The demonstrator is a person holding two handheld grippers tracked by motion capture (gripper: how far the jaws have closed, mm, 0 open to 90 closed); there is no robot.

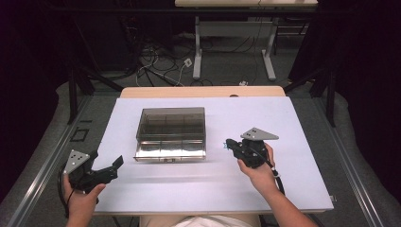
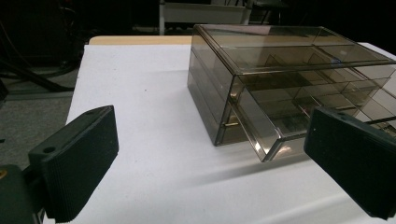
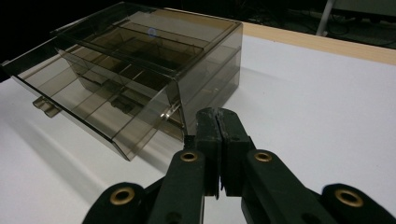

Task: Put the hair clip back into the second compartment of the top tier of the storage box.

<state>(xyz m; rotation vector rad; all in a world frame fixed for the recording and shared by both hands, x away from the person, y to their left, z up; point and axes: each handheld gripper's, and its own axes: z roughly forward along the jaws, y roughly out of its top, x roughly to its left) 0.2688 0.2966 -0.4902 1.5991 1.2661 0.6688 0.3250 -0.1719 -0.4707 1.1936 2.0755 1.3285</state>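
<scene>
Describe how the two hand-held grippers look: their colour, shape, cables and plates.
Both are black. The left claw has broad rectangular jaws with finely ribbed pads. The right claw has jaw arms with brass-coloured rivets. Each carries a grey three-cornered plate with small holes, and a black cable trails from the right one. No sleeves show.

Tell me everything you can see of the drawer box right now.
The drawer box is smoky, see-through plastic, low and rectangular, with stacked drawers split into compartments by dividers. The top drawer is pulled partway out toward the person; a lower one has a small handle. It sits flat on the white table, mid-left, between both tongs. Nothing touches it; the compartments look empty.
</scene>
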